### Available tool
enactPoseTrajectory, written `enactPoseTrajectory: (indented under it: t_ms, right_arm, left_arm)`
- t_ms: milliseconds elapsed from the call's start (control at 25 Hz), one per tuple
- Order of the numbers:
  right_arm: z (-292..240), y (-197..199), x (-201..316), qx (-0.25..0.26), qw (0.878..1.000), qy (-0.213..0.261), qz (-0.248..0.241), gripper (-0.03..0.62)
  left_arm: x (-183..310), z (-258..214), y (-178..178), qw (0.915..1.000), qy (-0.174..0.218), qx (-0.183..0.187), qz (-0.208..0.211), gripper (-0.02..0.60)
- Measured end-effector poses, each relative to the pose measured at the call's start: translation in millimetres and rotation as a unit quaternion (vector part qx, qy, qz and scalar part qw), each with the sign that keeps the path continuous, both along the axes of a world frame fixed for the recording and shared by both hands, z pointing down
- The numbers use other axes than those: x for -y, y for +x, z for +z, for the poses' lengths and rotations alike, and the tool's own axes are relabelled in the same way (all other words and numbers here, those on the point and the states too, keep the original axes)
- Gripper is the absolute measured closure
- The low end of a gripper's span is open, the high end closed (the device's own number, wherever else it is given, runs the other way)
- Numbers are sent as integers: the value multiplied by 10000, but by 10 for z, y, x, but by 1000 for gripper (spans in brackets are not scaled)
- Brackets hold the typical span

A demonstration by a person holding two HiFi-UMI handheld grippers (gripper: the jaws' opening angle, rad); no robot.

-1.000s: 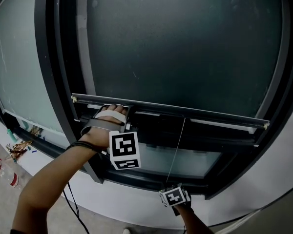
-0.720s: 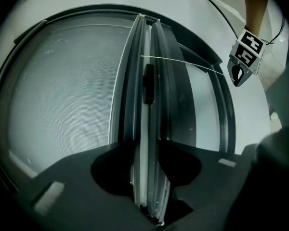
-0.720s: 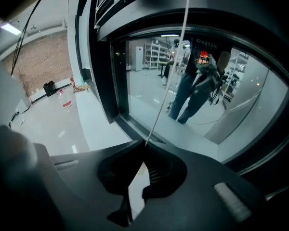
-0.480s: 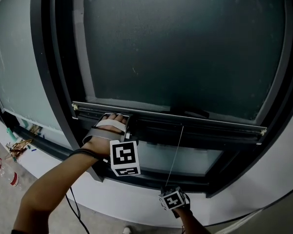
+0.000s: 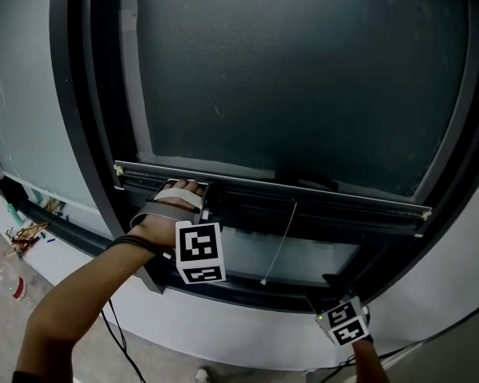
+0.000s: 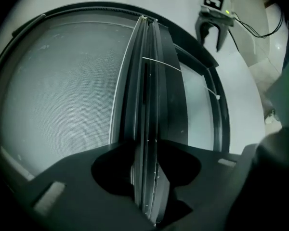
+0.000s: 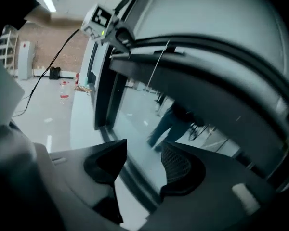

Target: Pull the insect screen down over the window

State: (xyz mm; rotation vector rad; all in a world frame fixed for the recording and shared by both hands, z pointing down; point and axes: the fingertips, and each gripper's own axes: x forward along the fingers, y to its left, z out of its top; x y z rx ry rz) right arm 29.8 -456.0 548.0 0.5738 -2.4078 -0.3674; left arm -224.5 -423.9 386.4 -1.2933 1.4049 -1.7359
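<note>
Insect screen [image 5: 295,78]: dark mesh; drawn down over most of the window opening; its weave reads as a fine grid in the left gripper view [image 6: 62,90].
Bottom bar [image 5: 319,191]: metal rail along the lower edge of the insect screen; spans the opening from side to side, slightly lower at the right in the head view; seated above the bottom of the window frame [image 5: 88,134], with a strip of lower pane [image 5: 303,255] uncovered beneath it.
Left gripper [image 5: 211,193]: placed on the left part of the bottom bar; its 2 jaws are closed onto the bar, which runs edge-on between them in the left gripper view [image 6: 147,165]; marker cube faces the head camera.
Left hand [image 5: 169,210]: strapped to the left gripper; forearm reaches in from the lower left.
Pull cord [image 5: 281,242]: thin line hanging from the middle of the bottom bar; hangs slanted to the left; small end piece is free, touching neither gripper.
Right gripper [image 5: 334,287]: low at the right, near the lower right corner of the window frame, well apart from the pull cord; its 2 jaws have just been opening and stand wide apart [image 7: 142,165]; nothing between them, only pane and frame behind.
Cable [image 5: 116,329]: dark lead hanging below the left forearm.
</note>
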Motion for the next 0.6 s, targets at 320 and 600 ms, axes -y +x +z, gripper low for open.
enactPoseTrajectory:
  t_ms: [320, 600]
  right_arm:
    - [-1783, 383, 774, -1066, 9515, 2884, 89, 326]
    - [-1706, 488, 978, -2140, 9138, 3445, -220, 301]
  left_arm:
    - [-5, 17, 37, 9997, -229, -114, -16, 397]
    - [8, 25, 50, 9995, -288, -117, 35, 382]
